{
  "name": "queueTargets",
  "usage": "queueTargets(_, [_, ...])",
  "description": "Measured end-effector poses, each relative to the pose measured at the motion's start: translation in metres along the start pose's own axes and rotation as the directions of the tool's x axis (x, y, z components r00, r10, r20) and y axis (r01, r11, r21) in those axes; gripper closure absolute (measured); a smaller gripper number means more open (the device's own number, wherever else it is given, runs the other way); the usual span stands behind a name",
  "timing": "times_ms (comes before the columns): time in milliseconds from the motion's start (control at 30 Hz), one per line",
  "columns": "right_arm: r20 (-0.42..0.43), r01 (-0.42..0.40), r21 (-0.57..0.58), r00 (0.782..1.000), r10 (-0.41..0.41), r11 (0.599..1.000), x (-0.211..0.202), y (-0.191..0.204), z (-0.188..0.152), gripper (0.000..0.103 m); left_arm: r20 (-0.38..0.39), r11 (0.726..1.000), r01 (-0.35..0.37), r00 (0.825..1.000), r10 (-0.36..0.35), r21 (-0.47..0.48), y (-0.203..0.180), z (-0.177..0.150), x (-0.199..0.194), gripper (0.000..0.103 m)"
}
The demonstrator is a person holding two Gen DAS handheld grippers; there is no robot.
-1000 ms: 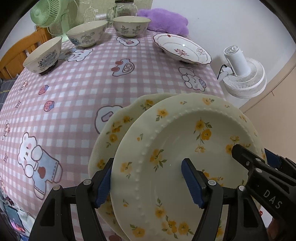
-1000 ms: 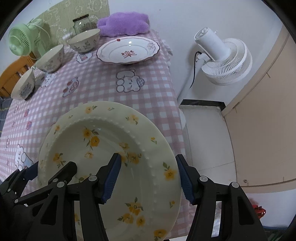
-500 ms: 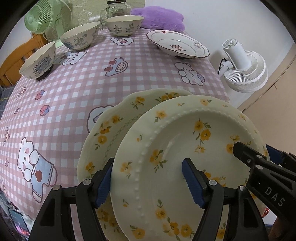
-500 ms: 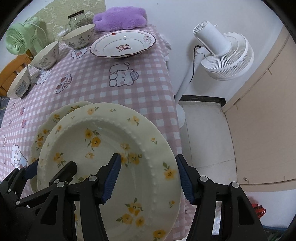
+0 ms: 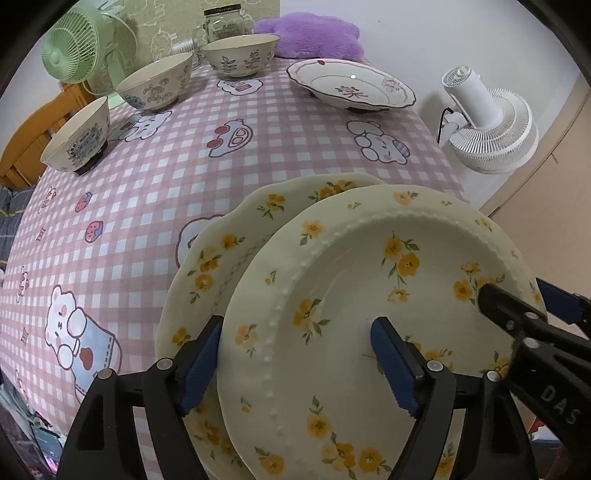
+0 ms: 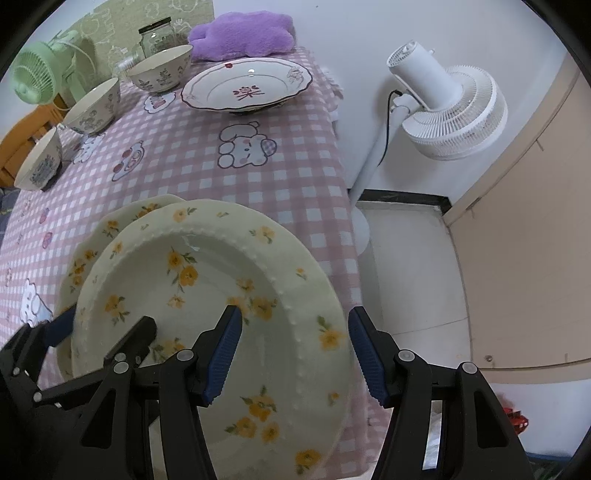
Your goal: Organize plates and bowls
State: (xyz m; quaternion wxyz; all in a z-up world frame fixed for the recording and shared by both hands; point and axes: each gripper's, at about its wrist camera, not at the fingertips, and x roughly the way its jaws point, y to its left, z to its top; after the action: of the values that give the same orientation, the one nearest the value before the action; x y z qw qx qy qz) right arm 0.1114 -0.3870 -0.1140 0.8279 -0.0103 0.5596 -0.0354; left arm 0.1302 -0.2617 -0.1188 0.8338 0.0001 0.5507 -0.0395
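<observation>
A cream plate with yellow flowers (image 5: 369, 302) is held over a second flowered plate (image 5: 229, 251) that lies on the near right of the table. My left gripper (image 5: 299, 358) straddles its left rim, jaws wide apart. My right gripper (image 6: 295, 350) straddles its right rim (image 6: 306, 332), jaws also apart. It also shows in the left wrist view (image 5: 517, 314). A white plate with red pattern (image 5: 351, 88) sits far right. Three patterned bowls (image 5: 240, 53), (image 5: 159, 85), (image 5: 77, 136) line the far left.
The table has a pink checked cloth (image 5: 184, 166). A green fan (image 5: 74, 48), a glass jar (image 5: 221, 22) and a purple cushion (image 5: 310, 33) stand at the back. A white floor fan (image 6: 443, 107) stands off the table's right edge.
Both grippers and the upper plate have shifted right relative to the lower plate, so more of the lower plate shows on the left. The jaws look unchanged.
</observation>
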Motion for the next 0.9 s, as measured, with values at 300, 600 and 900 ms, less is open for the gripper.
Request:
queueTargets(300, [0.018, -0.006, -0.005, 1.0, 0.006, 1.0, -0.007, -0.006, -0.003, 0.065, 0.007, 0.999, -0.034, 0.999, 0.034, 0.023, -0.001, 0.0, 0.0, 0.017])
queueTargets(600, [0.016, -0.013, -0.042, 1.0, 0.014, 0.999, -0.002, -0.001, -0.003, 0.066, 0.016, 0.998, -0.065, 0.998, 0.065, 0.008, 0.006, -0.003, -0.011, 0.016])
queueTargets(900, [0.004, -0.056, -0.064, 0.998, 0.056, 0.996, 0.008, 0.013, -0.002, 0.066, 0.035, 0.996, -0.092, 0.995, 0.092, -0.003, 0.016, -0.006, -0.02, 0.016])
